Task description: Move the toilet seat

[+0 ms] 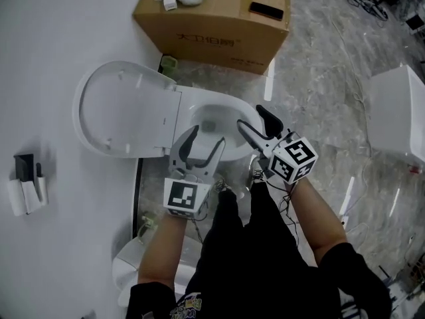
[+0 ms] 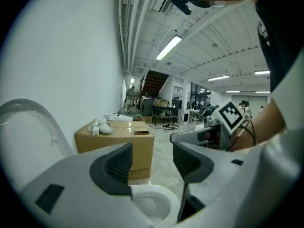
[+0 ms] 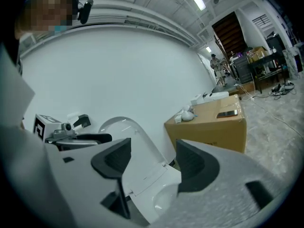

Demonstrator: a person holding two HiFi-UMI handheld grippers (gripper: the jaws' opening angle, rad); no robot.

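Observation:
The white toilet stands against the wall with its seat and lid [image 1: 123,108] raised and leaning back; the raised lid [image 3: 128,132] also shows in the right gripper view. The open bowl [image 1: 214,120] lies just below both grippers. My left gripper [image 1: 206,137] hovers over the bowl's near rim, open and empty. My right gripper [image 1: 252,117] hangs over the bowl's right side, also open and empty. In the left gripper view the bowl [image 2: 156,199] sits between the spread jaws of the left gripper [image 2: 152,158]. In its own view the right gripper [image 3: 152,160] points at the lid's hinge area.
A cardboard box [image 1: 212,18] with a phone [image 1: 265,10] and white items on top stands beyond the toilet. A small holder [image 1: 26,185] hangs on the wall at left. Another white fixture [image 1: 398,111] stands at right, and cables lie on the marble floor.

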